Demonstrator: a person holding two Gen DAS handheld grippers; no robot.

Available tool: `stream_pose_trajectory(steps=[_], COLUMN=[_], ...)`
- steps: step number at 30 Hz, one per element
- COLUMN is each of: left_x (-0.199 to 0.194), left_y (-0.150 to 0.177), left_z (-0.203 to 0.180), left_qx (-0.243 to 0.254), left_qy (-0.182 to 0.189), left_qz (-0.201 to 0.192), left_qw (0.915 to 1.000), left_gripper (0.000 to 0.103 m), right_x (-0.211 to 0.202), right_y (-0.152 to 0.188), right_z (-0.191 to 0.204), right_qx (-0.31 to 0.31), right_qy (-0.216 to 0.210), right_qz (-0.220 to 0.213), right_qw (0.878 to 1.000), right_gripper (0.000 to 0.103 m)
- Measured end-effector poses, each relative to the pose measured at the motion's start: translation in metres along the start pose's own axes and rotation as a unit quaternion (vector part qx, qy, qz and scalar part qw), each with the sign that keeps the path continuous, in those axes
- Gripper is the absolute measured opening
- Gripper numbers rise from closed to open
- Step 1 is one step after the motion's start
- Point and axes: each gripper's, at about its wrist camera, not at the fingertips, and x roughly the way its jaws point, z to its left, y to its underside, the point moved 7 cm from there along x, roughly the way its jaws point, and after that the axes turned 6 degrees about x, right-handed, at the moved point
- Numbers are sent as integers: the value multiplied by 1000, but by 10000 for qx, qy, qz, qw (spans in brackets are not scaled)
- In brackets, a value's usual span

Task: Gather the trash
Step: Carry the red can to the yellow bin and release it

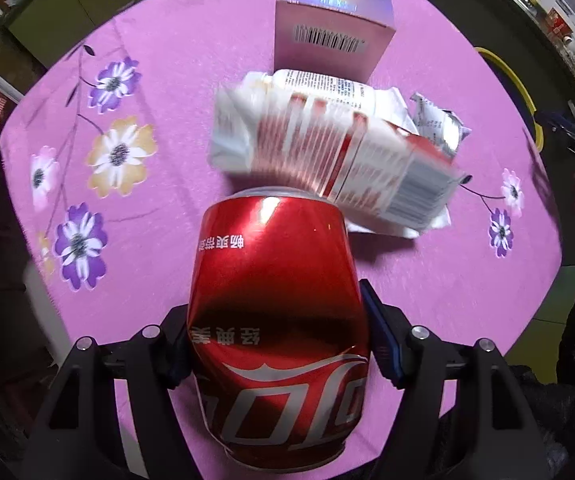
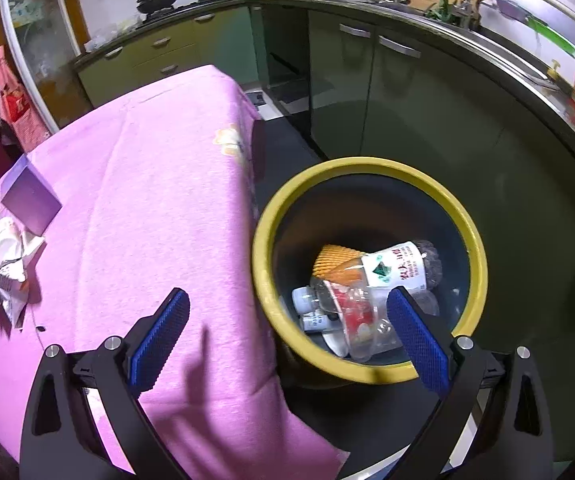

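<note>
My left gripper (image 1: pixel 275 344) is shut on a dented red Coca-Cola can (image 1: pixel 275 320) and holds it above the pink flowered tablecloth (image 1: pixel 147 240). Beyond the can lie a white and red wrapper pack (image 1: pixel 327 152), a small silver packet (image 1: pixel 439 124) and a pink box with a barcode (image 1: pixel 331 36). My right gripper (image 2: pixel 287 336) is open and empty, over the table's edge next to a yellow-rimmed trash bin (image 2: pixel 475 248). The bin holds a plastic bottle (image 2: pixel 391 268), a clear cup (image 2: pixel 363 328) and other trash.
The box (image 2: pixel 31 196) and wrappers (image 2: pixel 3 264) show at the left of the right wrist view. Green kitchen cabinets (image 2: pixel 387 92) and a counter with a sink curve behind the bin. The bin's rim (image 1: pixel 515 84) shows past the table's right edge.
</note>
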Motion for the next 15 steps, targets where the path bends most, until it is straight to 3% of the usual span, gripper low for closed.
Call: stream_pose_trajectory(steps=[7, 15], left_x=[-25, -75], left_y=[18, -1], left_z=[-4, -67], left_qx=[99, 740], left_qy=[-87, -45], left_qz=[-184, -676], left_qw=[9997, 9950], left_gripper=[67, 67], right_x=[-3, -28], right_y=[4, 4], right_z=[15, 8], right_qx=[-139, -179], right_qy=[-133, -52], right_qz=[41, -122], right_qw=[9998, 9998], right_gripper=[97, 97])
